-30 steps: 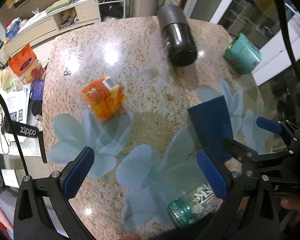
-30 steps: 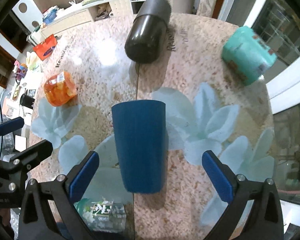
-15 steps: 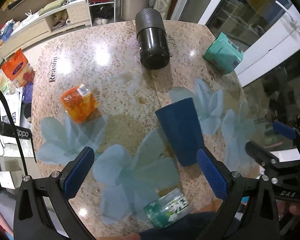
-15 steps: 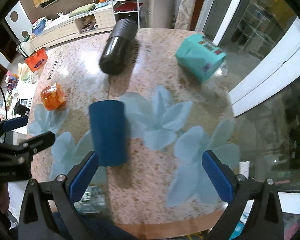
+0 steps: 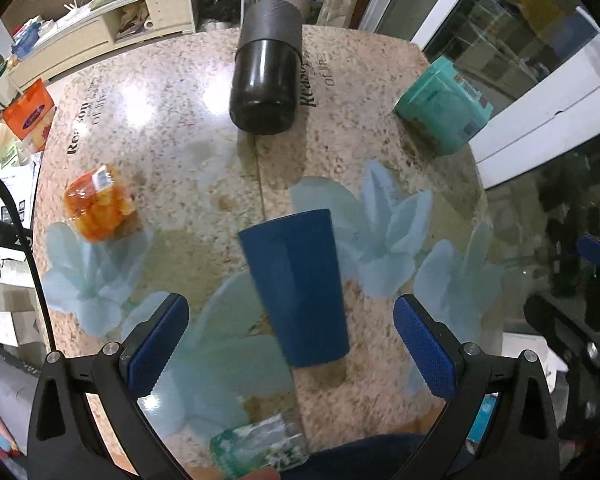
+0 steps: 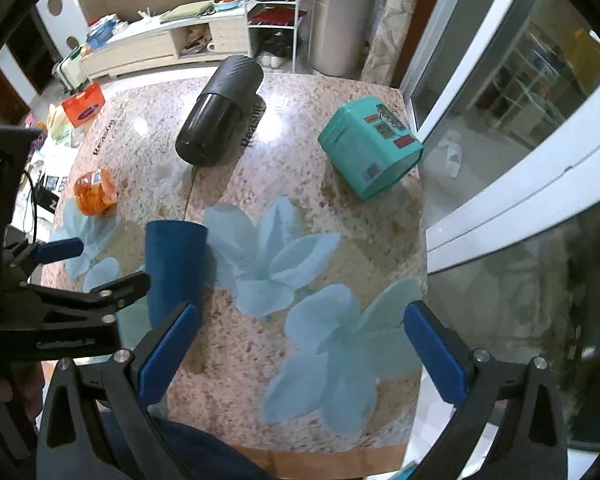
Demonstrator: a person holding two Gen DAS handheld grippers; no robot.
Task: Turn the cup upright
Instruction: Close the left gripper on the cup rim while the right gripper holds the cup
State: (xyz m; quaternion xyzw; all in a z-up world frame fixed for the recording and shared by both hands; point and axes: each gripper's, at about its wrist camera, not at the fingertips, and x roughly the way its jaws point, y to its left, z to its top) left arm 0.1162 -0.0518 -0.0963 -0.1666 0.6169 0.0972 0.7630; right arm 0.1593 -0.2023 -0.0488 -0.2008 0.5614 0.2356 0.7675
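Observation:
A dark blue plastic cup (image 5: 298,284) stands upside down on the speckled table, its flat base on top. My left gripper (image 5: 290,344) is open and empty, its blue-padded fingers (image 5: 154,346) spread to either side of the cup's near end, apart from it. In the right wrist view the cup (image 6: 176,268) stands at the left, between my left gripper's fingers (image 6: 60,250). My right gripper (image 6: 300,354) is open and empty, over the table to the right of the cup.
A black cylinder (image 5: 266,80) lies on its side at the back. A teal tin (image 5: 444,106) lies near the right edge. An orange packet (image 5: 98,206) is at the left. A green-white packet (image 5: 260,448) lies at the near edge. The table (image 5: 160,120) ends at windows on the right.
My left gripper has swung right and now brackets the cup. My right gripper has pulled back and moved right, off the cup. The cup has not moved.

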